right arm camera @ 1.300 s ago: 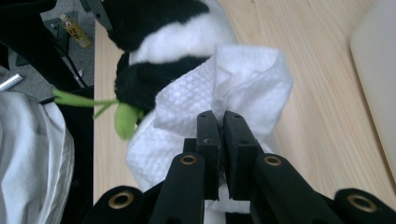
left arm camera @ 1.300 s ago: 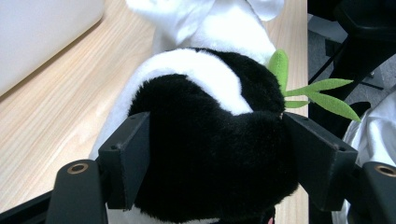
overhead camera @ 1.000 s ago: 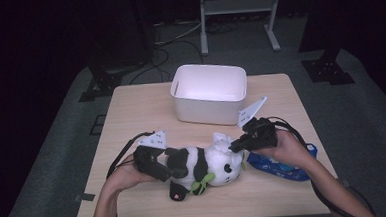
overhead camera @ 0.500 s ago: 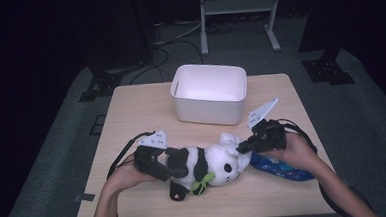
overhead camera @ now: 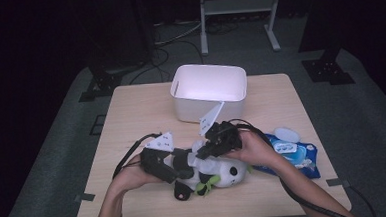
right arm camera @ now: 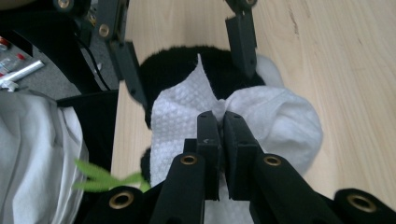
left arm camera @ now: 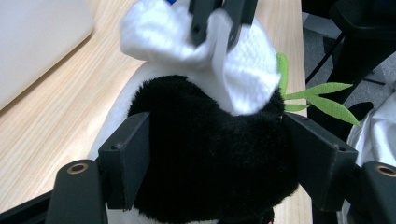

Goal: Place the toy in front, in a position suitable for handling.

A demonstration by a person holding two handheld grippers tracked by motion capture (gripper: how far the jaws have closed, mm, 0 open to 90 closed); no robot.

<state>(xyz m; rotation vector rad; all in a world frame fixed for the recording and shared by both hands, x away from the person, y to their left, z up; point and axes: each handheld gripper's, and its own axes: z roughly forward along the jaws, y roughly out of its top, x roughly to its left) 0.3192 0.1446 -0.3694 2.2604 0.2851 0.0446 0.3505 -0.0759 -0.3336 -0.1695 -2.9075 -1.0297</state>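
A black-and-white panda plush (overhead camera: 229, 172) lies near the table's front edge, with a green leaf sprig (overhead camera: 205, 185) on its front. My left gripper (overhead camera: 181, 161) is clamped across the plush's black body (left arm camera: 210, 140), one jaw on each flank. My right gripper (overhead camera: 206, 152) comes in from the right, shut on a white textured wipe (right arm camera: 280, 121) that it presses on the plush's back. In the left gripper view the wipe (left arm camera: 243, 70) drapes over the black fur under the right gripper (left arm camera: 217, 21). Beyond my right gripper (right arm camera: 222, 116), the left gripper (right arm camera: 194, 81) straddles the plush.
A white rectangular bin (overhead camera: 210, 92) stands at the back middle of the wooden table (overhead camera: 131, 116). A blue pack of wet wipes (overhead camera: 288, 151) lies at the right, behind my right forearm. Cables trail from both grippers.
My right gripper has moved left with the wipe, from beside the plush's head to over its body, close to the left gripper. The left gripper has stayed put.
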